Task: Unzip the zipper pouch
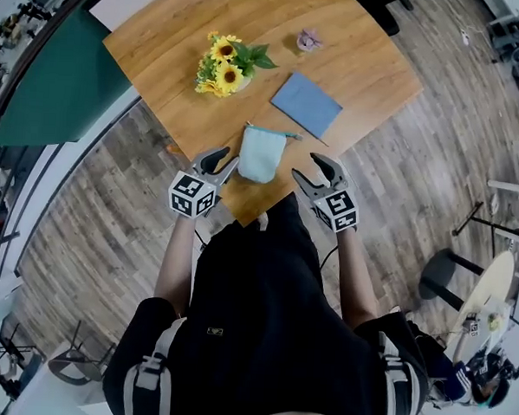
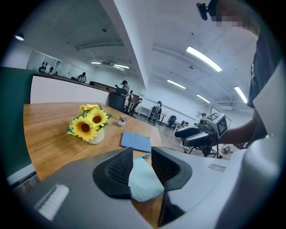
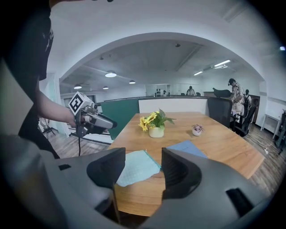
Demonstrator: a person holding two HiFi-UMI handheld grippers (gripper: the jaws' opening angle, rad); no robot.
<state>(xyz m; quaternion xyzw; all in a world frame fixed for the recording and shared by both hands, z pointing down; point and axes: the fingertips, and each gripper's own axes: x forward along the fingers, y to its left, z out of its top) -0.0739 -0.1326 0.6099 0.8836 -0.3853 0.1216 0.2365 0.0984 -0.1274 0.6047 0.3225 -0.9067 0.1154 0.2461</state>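
Evidently, step: we judged this the approach, with the zipper [image 1: 268, 131] not yet drawn.
Zipper pouch [image 1: 260, 154]: lay flat on the table [image 1: 353, 68] near its front corner, between our tools.
Left gripper [image 1: 223, 164]: jaws apart, with the pouch's edge between them, unpinched.
Right gripper [image 1: 312, 172]: jaws apart, empty, near the pouch.
Next: we needed one tool to pin the fabric and the other to draw the zipper.

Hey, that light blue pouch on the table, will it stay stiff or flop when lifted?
Probably floppy: the pouch looks like soft fabric with a wavy edge. Likely light, since it lies flat. It may slide on the smooth table when tugged.
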